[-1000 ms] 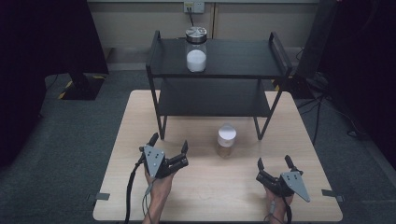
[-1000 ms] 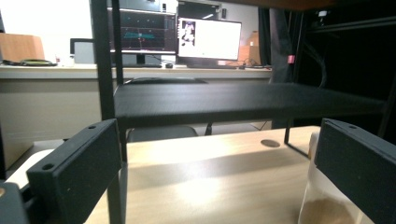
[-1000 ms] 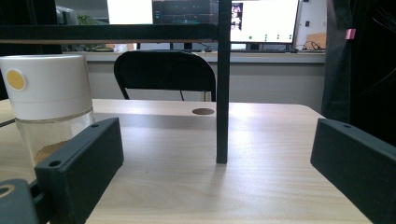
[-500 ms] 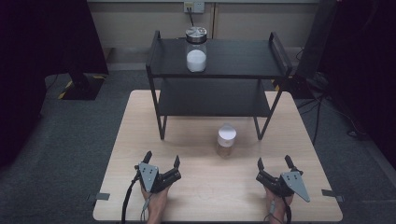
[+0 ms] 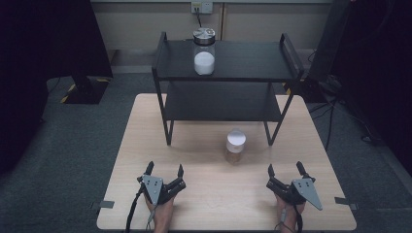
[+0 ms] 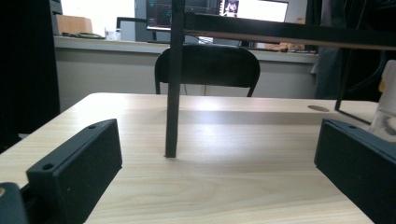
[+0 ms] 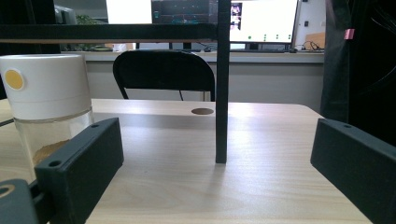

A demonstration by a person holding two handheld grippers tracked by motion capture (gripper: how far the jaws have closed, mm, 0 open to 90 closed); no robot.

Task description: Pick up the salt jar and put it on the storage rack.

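Left gripper: rests near the front edge of the table, jaws spread wide with nothing between them.
Right gripper: rests near the front edge on the other side, jaws also spread wide and empty.
White-lidded jar: stands upright on the table, just in front of the shelf rack, between the two grippers but nearer the right one; a little brown powder sits at the bottom.
Other jar: on the top shelf, metal lid, white contents, well away from both grippers.
Likely step: reach for the white-lidded jar with the right gripper.
How to do it well: come in level and low, keep the jaws wide until they flank the glass body below the lid, stay clear of the rack's front leg, then close evenly so the jar stays upright.
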